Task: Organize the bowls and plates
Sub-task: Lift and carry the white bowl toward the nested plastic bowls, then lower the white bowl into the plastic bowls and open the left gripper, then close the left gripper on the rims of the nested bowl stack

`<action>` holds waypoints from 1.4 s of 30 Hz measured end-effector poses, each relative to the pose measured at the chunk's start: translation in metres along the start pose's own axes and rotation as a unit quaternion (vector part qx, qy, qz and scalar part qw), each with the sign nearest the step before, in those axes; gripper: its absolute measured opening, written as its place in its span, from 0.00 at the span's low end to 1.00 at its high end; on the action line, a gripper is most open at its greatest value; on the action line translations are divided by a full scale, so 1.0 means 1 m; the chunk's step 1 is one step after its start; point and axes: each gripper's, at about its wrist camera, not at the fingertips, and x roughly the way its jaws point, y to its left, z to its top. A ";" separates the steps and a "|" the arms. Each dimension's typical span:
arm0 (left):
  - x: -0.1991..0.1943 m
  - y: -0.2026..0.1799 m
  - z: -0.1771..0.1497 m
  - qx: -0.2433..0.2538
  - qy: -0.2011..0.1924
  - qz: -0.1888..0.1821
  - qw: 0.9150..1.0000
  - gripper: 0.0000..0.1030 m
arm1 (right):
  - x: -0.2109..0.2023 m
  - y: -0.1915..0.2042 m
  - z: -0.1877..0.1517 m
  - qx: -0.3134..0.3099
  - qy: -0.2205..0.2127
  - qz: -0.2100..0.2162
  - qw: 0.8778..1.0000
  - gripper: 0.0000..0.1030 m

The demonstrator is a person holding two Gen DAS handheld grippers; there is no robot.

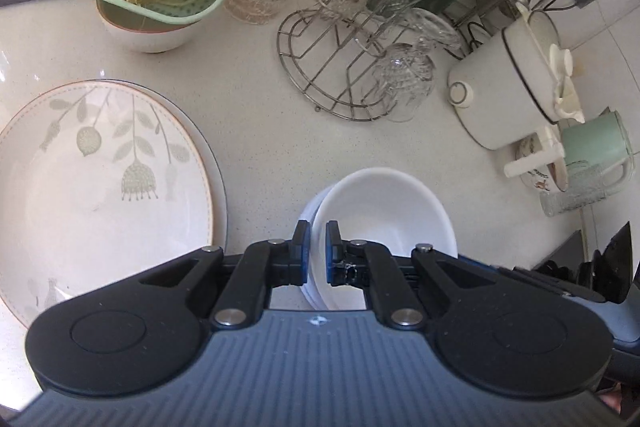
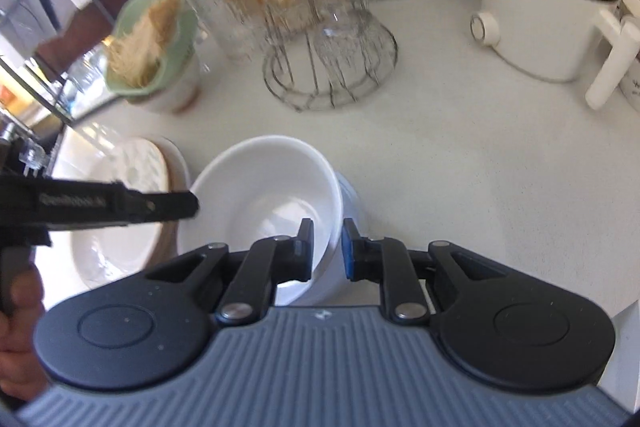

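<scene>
A: Where's the bowl point(image 1: 384, 215)?
B: On the surface point(image 1: 256, 147), just right of the plate point(image 1: 100, 187). Left tongs point(image 1: 318, 251) pinch its near-left rim; right tongs point(image 2: 327, 249) grip the opposite rim.
A: Room?
B: Bare surface up to the wire rack point(image 1: 332, 67).

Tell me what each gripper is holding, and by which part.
Both hold the white bowl by its rim: the left gripper on one side, the right gripper on the opposite side.
</scene>
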 end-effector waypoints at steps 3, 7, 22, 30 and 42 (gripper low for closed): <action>0.003 -0.003 0.002 0.003 -0.002 -0.002 1.000 0.07 | 0.010 -0.004 0.000 -0.003 0.020 0.001 1.000 0.16; 0.010 -0.010 0.004 0.016 0.002 0.004 1.000 0.07 | 0.013 -0.005 0.001 0.001 0.022 0.007 1.000 0.16; 0.009 -0.013 0.009 0.033 -0.007 -0.002 0.999 0.14 | 0.021 -0.036 0.014 0.109 0.003 0.037 0.993 0.39; -0.001 -0.006 0.012 0.013 -0.036 -0.003 0.999 0.43 | 0.047 -0.064 0.009 0.228 0.053 0.072 0.970 0.39; 0.005 -0.010 0.015 0.016 -0.021 -0.007 1.000 0.43 | 0.081 -0.064 0.000 0.234 0.097 0.079 0.964 0.35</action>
